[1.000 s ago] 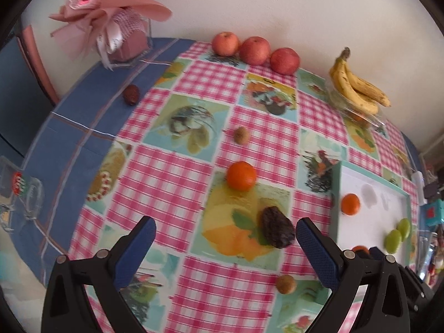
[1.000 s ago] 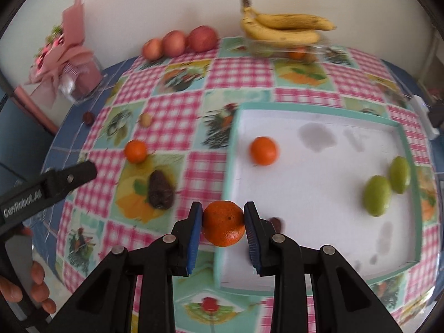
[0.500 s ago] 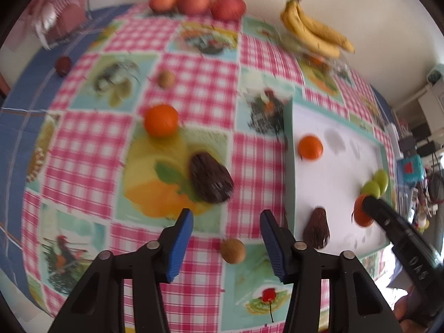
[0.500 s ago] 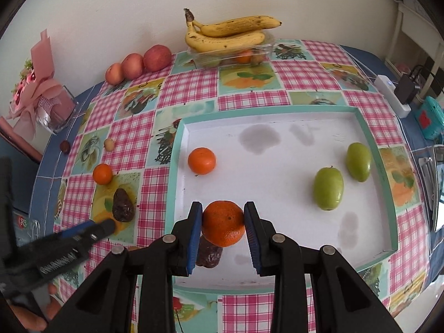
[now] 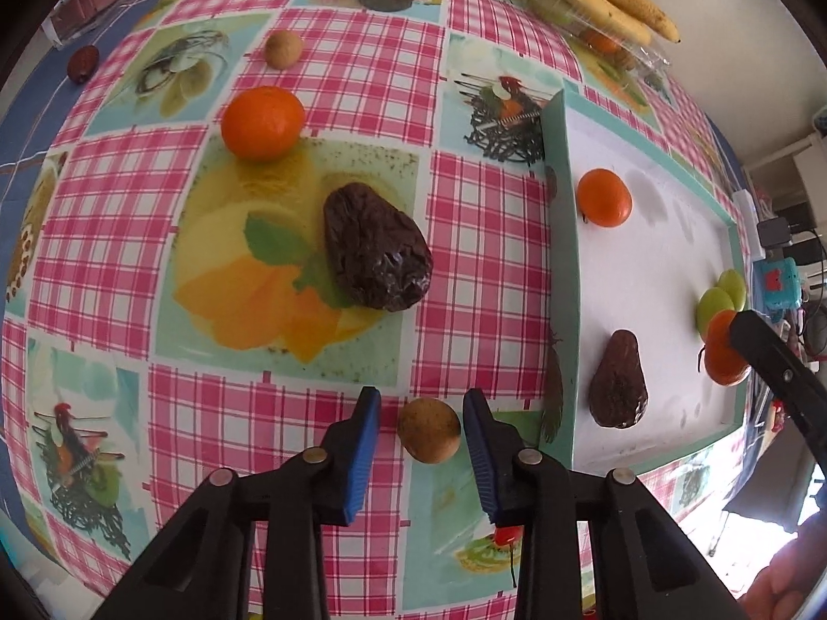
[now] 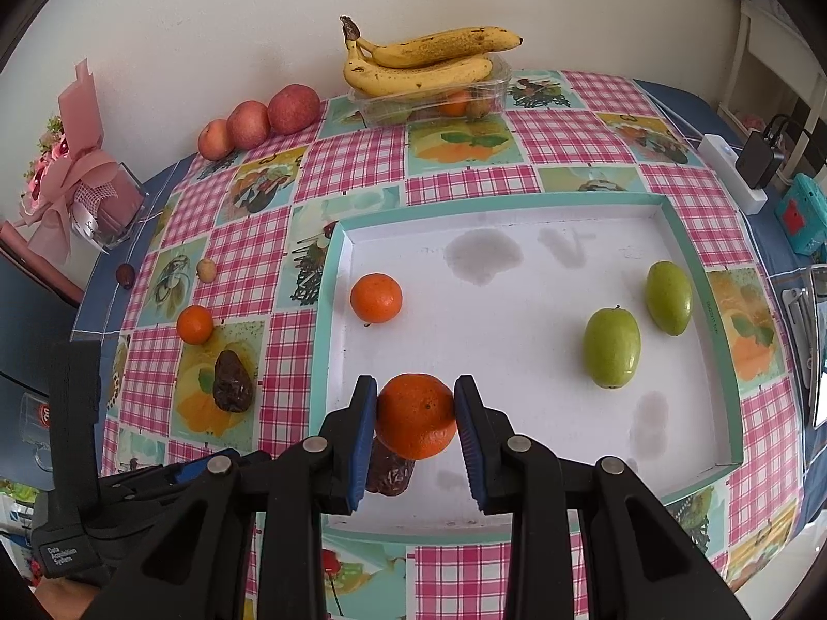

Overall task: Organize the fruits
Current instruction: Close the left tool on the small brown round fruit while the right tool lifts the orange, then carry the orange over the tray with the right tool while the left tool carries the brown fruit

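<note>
1. Your right gripper is clamped on an orange, both blue pads touching its sides, held above the near part of the white tray.
2. Your left gripper has its jaws narrowly parted around a small brown round fruit lying on the checked tablecloth, just outside the tray's left wall; the pads look slightly apart from the fruit.
3. Inside the tray lie a second orange, two green fruits and a dark wrinkled avocado.
4. On the cloth rest another avocado, an orange and a small tan fruit.
5. Readable writing: white lettering on the left gripper's body in the right wrist view, roughly "Data … System", too small to confirm.
</note>
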Action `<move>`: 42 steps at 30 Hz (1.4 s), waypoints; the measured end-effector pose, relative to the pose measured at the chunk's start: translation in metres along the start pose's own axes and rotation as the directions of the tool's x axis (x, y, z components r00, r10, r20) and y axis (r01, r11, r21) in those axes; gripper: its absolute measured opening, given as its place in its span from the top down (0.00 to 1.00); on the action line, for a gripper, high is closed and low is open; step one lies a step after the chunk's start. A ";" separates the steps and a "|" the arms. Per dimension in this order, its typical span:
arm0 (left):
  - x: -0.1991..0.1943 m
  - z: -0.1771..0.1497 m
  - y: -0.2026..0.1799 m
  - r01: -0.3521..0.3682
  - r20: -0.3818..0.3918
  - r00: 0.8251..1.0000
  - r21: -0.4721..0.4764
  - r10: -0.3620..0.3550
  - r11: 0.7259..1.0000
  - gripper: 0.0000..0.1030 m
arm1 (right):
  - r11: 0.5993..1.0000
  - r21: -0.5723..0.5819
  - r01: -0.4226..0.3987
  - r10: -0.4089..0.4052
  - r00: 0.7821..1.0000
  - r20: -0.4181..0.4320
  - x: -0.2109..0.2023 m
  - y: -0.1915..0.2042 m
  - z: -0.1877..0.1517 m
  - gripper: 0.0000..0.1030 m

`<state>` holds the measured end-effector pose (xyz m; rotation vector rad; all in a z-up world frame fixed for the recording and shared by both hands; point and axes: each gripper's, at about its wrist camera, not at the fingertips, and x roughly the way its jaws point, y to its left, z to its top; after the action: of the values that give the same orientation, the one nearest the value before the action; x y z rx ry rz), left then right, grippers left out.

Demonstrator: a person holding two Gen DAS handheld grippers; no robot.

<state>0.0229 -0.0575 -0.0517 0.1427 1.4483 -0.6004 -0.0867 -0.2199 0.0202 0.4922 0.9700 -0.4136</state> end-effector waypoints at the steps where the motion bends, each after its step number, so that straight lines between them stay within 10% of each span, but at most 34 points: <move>1: 0.001 0.000 0.000 0.003 -0.005 1.000 0.005 -0.003 1.000 0.71 | 1.000 0.002 -0.001 0.001 1.000 0.001 0.000 0.000 0.000 0.69; 23: -0.046 0.010 -0.035 0.050 0.160 0.985 0.092 -0.064 0.994 0.74 | 0.986 0.155 0.055 -0.058 0.998 0.010 -0.006 -0.060 0.002 0.69; 42: -0.024 -0.013 -0.142 0.074 0.095 0.989 0.341 -0.113 0.937 0.74 | 0.944 0.296 0.147 -0.171 0.984 0.057 -0.036 -0.140 -0.005 0.69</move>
<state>-0.0549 -0.1647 0.0063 0.3050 1.2377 -0.9203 -0.1837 -0.3272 0.0198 0.6594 0.8755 -0.7243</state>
